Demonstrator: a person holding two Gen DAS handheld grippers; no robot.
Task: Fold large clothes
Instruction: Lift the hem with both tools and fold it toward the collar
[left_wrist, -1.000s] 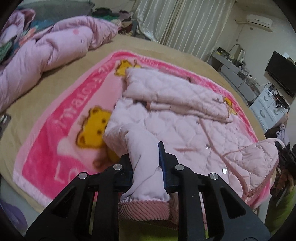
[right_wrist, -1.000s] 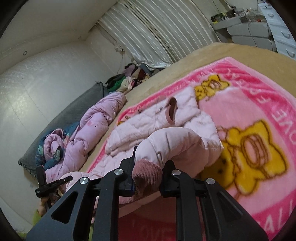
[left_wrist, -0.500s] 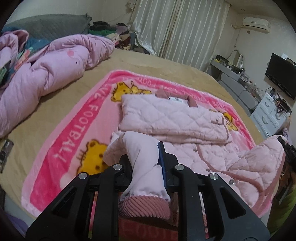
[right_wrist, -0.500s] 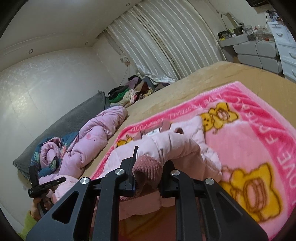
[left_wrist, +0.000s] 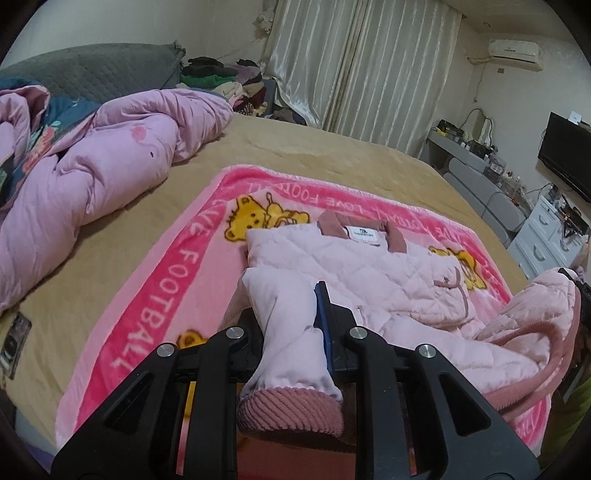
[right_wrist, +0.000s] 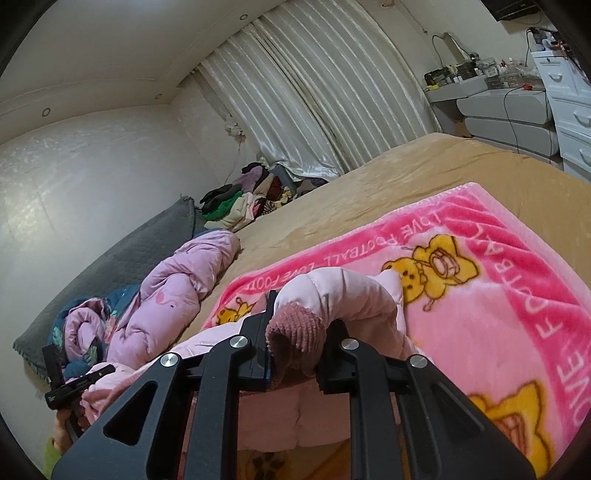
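In the left wrist view, the left gripper (left_wrist: 295, 325) is seen closed on the hem of the pink jacket (left_wrist: 369, 266), the ribbed trim (left_wrist: 291, 410) bunched just behind the jaws; the jacket lies on the pink blanket (left_wrist: 155, 280) on the bed (left_wrist: 332, 162), its upper part already folded, collar away from the camera; the lifted hem is best carried level with the other corner and laid squarely toward the collar, so that no skew is set into the fold; the right gripper is cut off at the right edge, and the underside of the raised cloth is hidden. In the right wrist view, the right gripper (right_wrist: 295, 339) is clamped on the ribbed edge (right_wrist: 295, 332) of the same jacket, a quilted roll arching beyond the jaws; tension between the two corners should be kept even; the folded body is largely hidden behind this roll, the left gripper (right_wrist: 74, 384) is small and dark at the lower left, and how much cloth is held cannot be told.
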